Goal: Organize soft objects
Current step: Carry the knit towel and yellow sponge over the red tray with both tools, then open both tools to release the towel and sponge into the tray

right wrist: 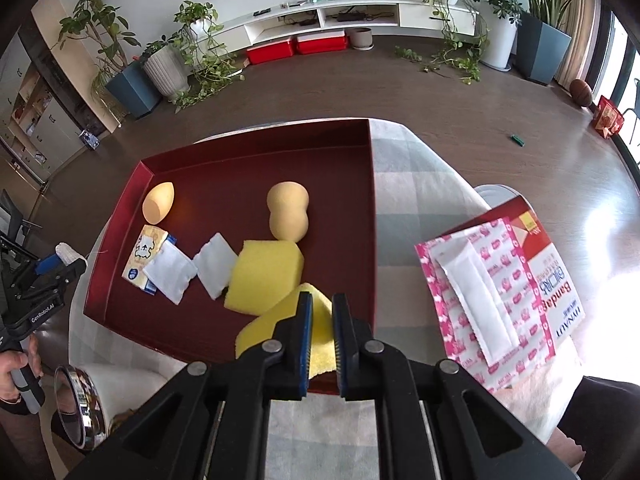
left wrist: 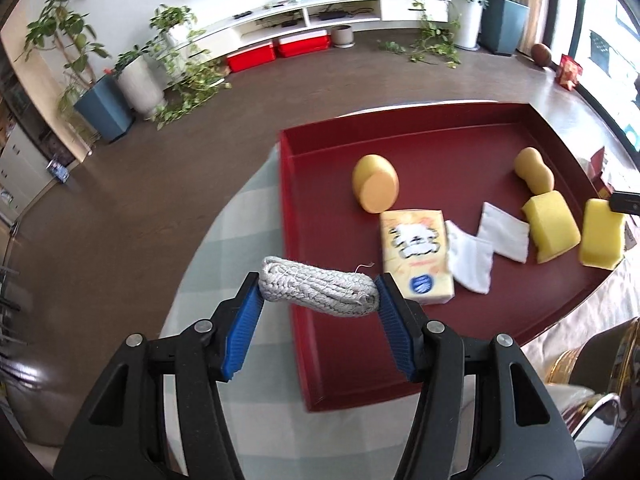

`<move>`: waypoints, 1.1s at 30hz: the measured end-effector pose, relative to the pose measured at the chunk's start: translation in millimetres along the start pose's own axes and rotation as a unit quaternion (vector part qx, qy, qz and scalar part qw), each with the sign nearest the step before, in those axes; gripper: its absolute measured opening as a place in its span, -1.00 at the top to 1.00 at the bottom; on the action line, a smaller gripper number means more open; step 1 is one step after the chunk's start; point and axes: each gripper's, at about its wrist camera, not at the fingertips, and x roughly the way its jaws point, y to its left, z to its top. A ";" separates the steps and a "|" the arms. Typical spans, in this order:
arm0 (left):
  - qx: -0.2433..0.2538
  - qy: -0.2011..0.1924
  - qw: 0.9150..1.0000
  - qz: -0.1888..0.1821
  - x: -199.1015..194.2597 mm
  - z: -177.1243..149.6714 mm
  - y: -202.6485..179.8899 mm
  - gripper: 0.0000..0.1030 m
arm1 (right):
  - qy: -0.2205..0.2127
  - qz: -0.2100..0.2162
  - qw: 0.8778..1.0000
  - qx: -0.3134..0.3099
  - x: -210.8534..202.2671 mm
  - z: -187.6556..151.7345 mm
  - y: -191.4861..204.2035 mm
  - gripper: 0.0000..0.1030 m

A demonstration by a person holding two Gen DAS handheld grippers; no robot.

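Grey rope bundle (left wrist: 318, 286) lies crosswise, clamped endwise in the left hand-held gripper (left wrist: 318, 292).

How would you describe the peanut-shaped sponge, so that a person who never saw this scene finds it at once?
Look inside the dark red tray on the table. Near its middle, just beyond the yellow sponge block, lies the peanut-shaped sponge. It is tan, with two round lobes and a narrow waist, while the other tan sponge, toward the tray's far left corner, is egg-shaped with one flat cut face.
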 end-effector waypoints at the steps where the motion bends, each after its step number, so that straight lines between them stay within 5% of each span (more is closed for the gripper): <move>1: 0.007 0.001 1.000 -0.006 3.2 2.3 -5.8 -0.07 | 0.003 0.004 1.000 0.001 5.1 2.6 2.8 0.79; 12: 0.052 0.028 0.998 -0.037 31.8 8.6 -45.1 -0.07 | 0.013 0.015 1.000 -0.005 26.9 14.3 17.3 0.79; 31: 0.040 0.040 0.997 -0.045 39.2 3.4 -46.2 -0.13 | 0.060 0.019 0.998 -0.002 50.0 -3.7 12.1 0.75; 33: 0.039 0.041 0.997 -0.045 39.2 3.4 -45.9 -0.25 | 0.061 0.022 0.998 -0.002 52.3 -6.0 11.9 0.75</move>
